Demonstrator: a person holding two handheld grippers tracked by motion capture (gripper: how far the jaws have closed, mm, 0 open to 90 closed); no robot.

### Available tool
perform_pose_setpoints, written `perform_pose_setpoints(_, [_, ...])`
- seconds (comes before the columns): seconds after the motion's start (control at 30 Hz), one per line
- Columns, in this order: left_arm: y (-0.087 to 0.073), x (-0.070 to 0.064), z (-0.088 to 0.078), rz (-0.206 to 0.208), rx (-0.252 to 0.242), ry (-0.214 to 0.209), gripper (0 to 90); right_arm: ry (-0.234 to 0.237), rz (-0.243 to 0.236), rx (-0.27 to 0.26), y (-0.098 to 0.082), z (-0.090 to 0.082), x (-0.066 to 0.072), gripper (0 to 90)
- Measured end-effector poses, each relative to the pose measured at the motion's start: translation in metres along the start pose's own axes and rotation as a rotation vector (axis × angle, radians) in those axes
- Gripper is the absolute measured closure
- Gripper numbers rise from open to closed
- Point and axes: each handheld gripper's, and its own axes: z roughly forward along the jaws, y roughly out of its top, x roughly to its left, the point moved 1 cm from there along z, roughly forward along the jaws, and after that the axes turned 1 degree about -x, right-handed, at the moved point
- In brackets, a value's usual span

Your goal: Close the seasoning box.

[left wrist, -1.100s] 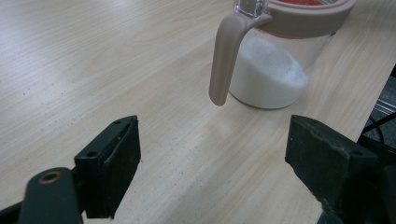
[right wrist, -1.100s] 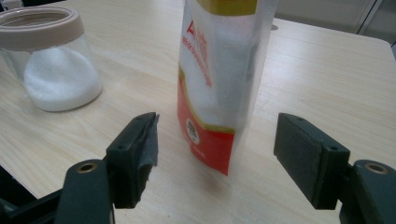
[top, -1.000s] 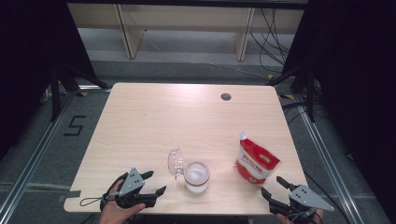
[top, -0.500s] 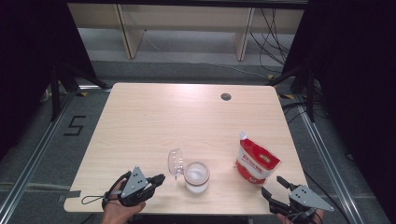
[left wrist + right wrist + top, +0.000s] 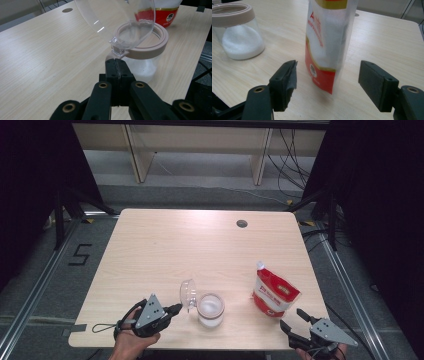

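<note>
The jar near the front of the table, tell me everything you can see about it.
The jar is short, round and clear, likely glass or plastic, with a wide pinkish-beige ring around its open mouth. White powder or grains fill its lower part. It stands upright near the table's front edge, left of the red and white pouch and apart from it. Its clear domed lid is hinged at the ring and stands open, tilted up on the left. The left gripper is shut just below that hinge.

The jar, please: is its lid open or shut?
Open. The clear lid stands swung up off the jar, hinged at its rim, leaving the mouth uncovered.
</note>
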Motion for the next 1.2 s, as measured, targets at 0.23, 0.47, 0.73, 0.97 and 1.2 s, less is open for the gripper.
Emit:
perform_pose_setpoints(0.23, [0.005, 0.001, 0.0, 0.003, -0.022, -0.014, 89.2, 0.002, 0.023, 0.002, 0.0, 0.0, 0.001, 31.9])
perform_pose_setpoints(0.47, [0.012, -0.004, 0.0, 0.003, -0.035, -0.015, 89.2, 0.006, 0.015, 0.008, 0.0, 0.0, 0.001, 31.9])
perform_pose_setpoints(0.73, [0.014, -0.006, 0.004, 0.014, -0.035, -0.021, 88.8, -0.002, 0.007, 0.004, 0.0, 0.0, 0.001, 31.9])
perform_pose_setpoints(0.97, [0.015, -0.009, 0.007, 0.021, -0.04, -0.033, 87.0, 0.013, 0.018, 0.005, 0.0, 0.001, 0.002, 31.9])
perform_pose_setpoints(1.2, [0.014, -0.009, 0.006, -0.007, -0.04, -0.035, 77.2, 0.012, 0.021, 0.005, 0.0, 0.001, 0.002, 31.9])
